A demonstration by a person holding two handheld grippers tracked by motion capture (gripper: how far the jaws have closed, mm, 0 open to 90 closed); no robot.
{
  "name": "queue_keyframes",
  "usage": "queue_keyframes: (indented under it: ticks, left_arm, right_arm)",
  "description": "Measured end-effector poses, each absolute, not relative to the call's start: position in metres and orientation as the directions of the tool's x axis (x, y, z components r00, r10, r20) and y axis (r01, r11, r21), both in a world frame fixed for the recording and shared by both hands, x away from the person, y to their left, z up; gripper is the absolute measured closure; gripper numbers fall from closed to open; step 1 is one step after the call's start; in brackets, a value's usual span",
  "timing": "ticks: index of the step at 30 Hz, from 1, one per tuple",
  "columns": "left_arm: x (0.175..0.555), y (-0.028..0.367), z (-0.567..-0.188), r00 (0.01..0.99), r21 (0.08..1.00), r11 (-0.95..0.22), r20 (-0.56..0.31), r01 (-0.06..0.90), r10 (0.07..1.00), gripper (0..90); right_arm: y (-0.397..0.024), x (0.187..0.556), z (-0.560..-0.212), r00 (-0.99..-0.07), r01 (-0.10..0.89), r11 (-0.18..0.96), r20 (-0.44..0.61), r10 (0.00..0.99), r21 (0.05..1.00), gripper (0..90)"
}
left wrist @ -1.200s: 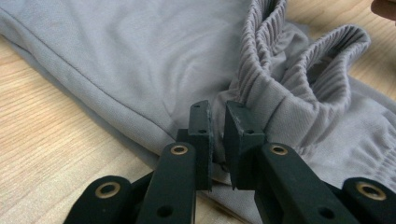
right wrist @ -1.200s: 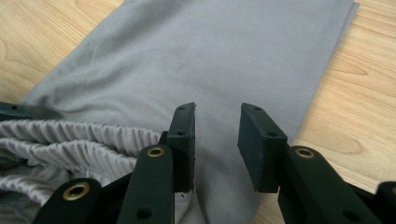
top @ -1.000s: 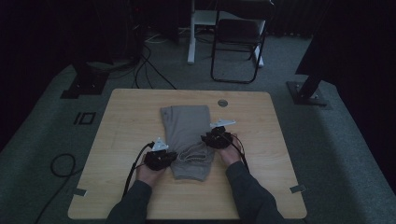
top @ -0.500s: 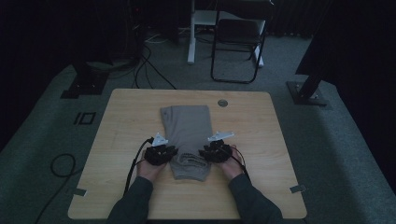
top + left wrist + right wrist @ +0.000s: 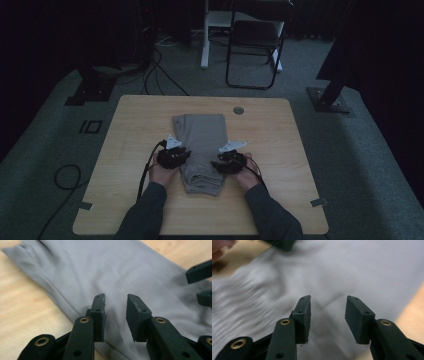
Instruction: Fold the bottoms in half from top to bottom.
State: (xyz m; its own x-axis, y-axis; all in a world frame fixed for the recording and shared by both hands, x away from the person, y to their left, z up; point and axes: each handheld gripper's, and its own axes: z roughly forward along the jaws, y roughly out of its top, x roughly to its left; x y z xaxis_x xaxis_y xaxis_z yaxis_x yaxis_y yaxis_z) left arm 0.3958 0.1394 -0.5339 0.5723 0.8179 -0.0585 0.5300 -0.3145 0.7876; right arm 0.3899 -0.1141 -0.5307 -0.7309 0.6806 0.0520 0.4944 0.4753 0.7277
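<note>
Since a second ago we see both hands drawn apart: then the left gripper [image 5: 176, 156] and the right gripper [image 5: 226, 163] sat close together over the near part of the grey garment [image 5: 202, 145]; they now flank it, one at each long edge. Over that second the near end of the cloth has been folded flat, and it now lies neater.

Both sets of jaws have just been opening. In the left gripper view the left gripper [image 5: 115, 312] stands parted above the cloth, nothing pinched between the pads. In the right gripper view the right gripper [image 5: 327, 315] is likewise parted, cloth beneath it and not clamped; the fabric there is motion-blurred.

The garment lies folded into a long strip on the middle of the wooden table [image 5: 130, 125], running away from the person, near end just short of the forearms. A folding chair [image 5: 255, 45] stands beyond the table.
</note>
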Motion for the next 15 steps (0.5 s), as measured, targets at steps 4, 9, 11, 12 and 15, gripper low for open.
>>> queue_keyframes:
  ticks: [4, 9, 11, 12, 15]
  left_arm:
    - [0.415, 0.137, -0.533, 0.549, 0.772, -0.319, -0.046, 0.55, 0.835, 65.4]
    - [0.432, 0.134, -0.537, 0.516, 0.756, -0.318, -0.029, 0.572, 0.856, 64.9]
    - [0.437, 0.134, -0.54, 0.499, 0.748, -0.311, -0.031, 0.586, 0.866, 65.0]
    - [0.439, 0.134, -0.542, 0.495, 0.743, -0.309, -0.035, 0.594, 0.868, 65.1]
    - [0.439, 0.134, -0.548, 0.499, 0.728, -0.326, -0.026, 0.603, 0.866, 66.4]
  right_arm:
    - [-0.113, 0.419, -0.528, -0.665, 0.517, 0.42, 0.04, 0.746, 0.746, 52.6]
    - [-0.104, 0.447, -0.528, -0.627, 0.524, 0.401, 0.022, 0.779, 0.752, 50.9]
    - [-0.099, 0.455, -0.531, -0.617, 0.527, 0.409, 0.004, 0.787, 0.745, 50.6]
    - [-0.097, 0.459, -0.532, -0.616, 0.526, 0.411, 0.0, 0.788, 0.745, 50.6]
    - [-0.093, 0.466, -0.539, -0.606, 0.538, 0.415, -0.005, 0.795, 0.734, 51.0]
